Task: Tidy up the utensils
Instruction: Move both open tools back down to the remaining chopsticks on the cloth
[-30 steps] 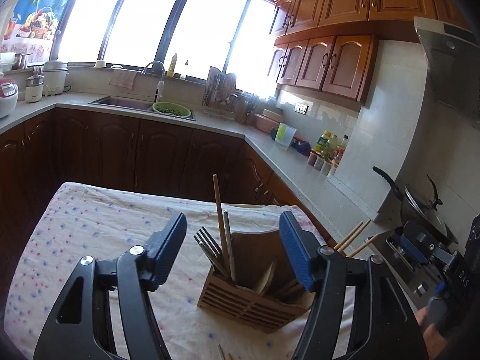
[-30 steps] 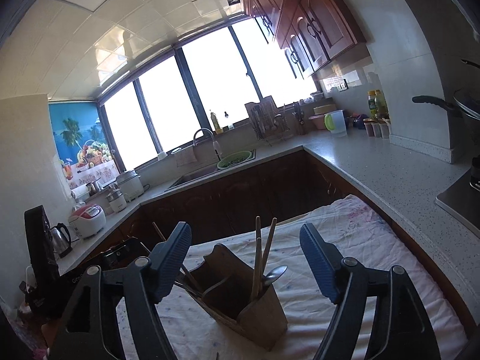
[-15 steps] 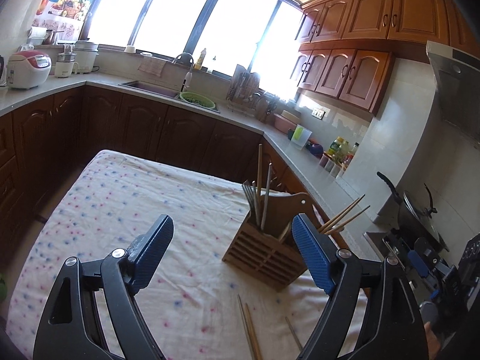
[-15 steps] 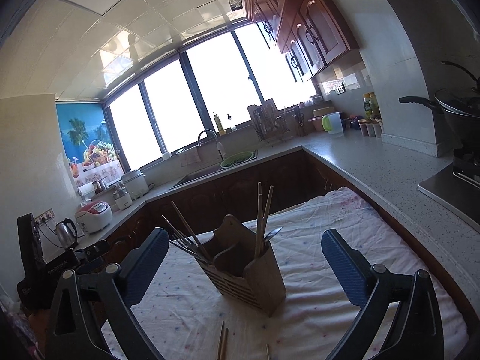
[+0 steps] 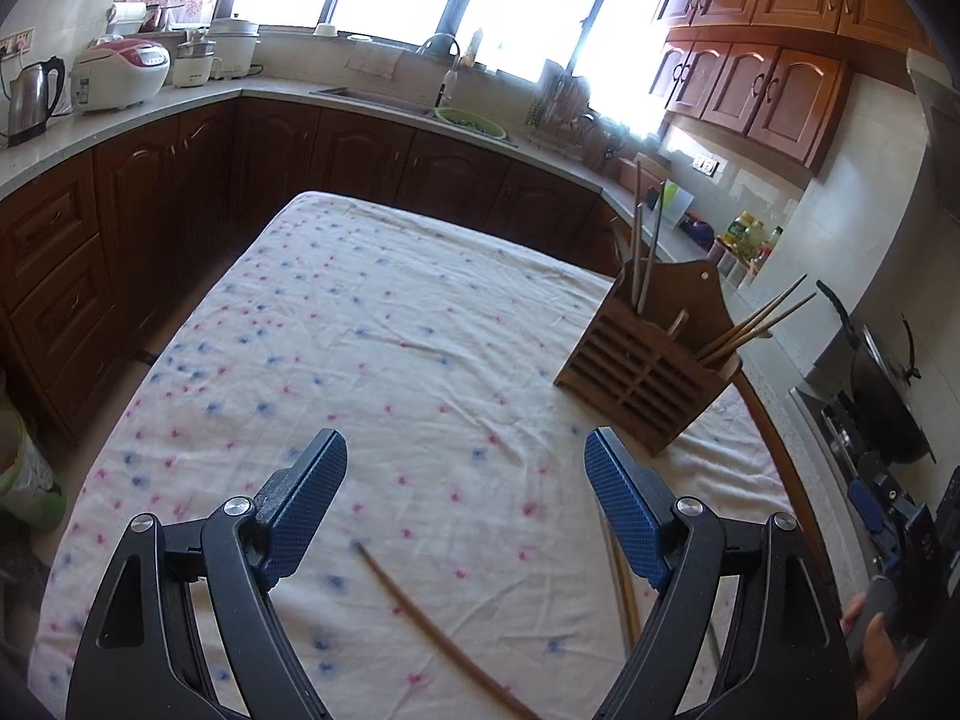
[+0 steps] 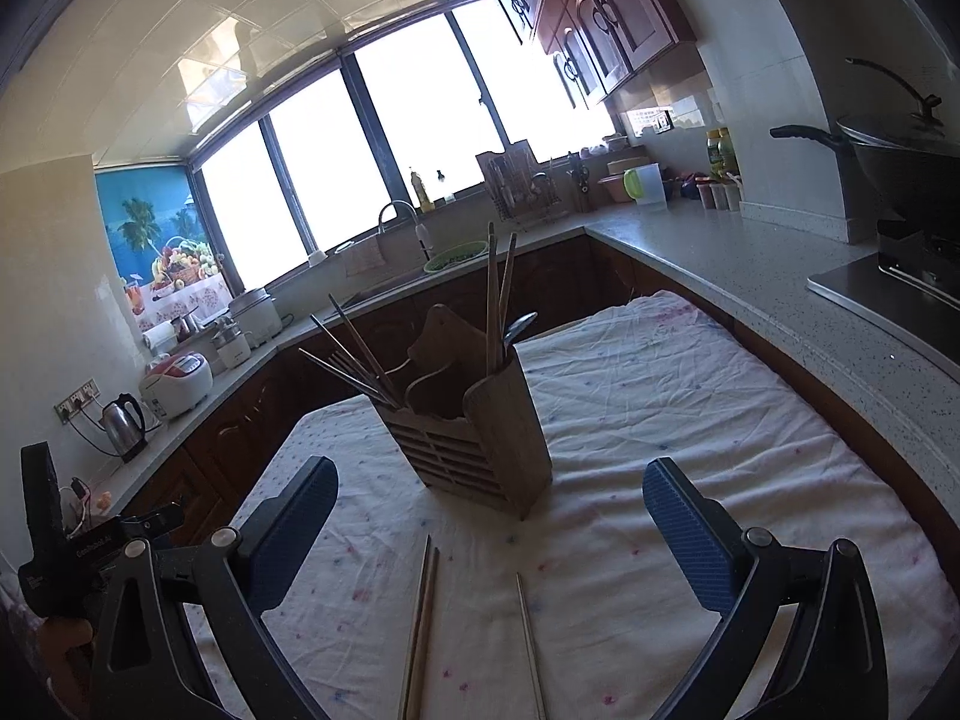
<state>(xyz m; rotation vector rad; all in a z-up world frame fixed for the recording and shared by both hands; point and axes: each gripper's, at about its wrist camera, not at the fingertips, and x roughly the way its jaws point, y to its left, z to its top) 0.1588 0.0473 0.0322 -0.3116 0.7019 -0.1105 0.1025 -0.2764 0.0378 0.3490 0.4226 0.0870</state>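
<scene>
A wooden slatted utensil holder [image 5: 645,360] stands on the flowered tablecloth [image 5: 372,330]; it also shows in the right wrist view [image 6: 474,426]. It holds chopsticks [image 6: 498,294], a spoon and thin skewer-like sticks. My left gripper [image 5: 465,498] is open and empty, low over the cloth, with a loose chopstick [image 5: 432,624] lying below it. My right gripper [image 6: 489,528] is open and empty, facing the holder. A pair of chopsticks [image 6: 420,618] and a single one [image 6: 531,642] lie on the cloth between its fingers.
Dark wooden cabinets and a stone counter [image 6: 774,276] wrap around the table. A wok [image 6: 894,162] sits on the stove at right. A kettle [image 5: 27,99] and rice cooker [image 5: 120,75] stand on the left counter. The sink [image 5: 384,102] is under the windows.
Both grippers have pulled back from the holder and tilted down. The holder now sits farther off, and loose chopsticks on the cloth have come into view near both grippers.
</scene>
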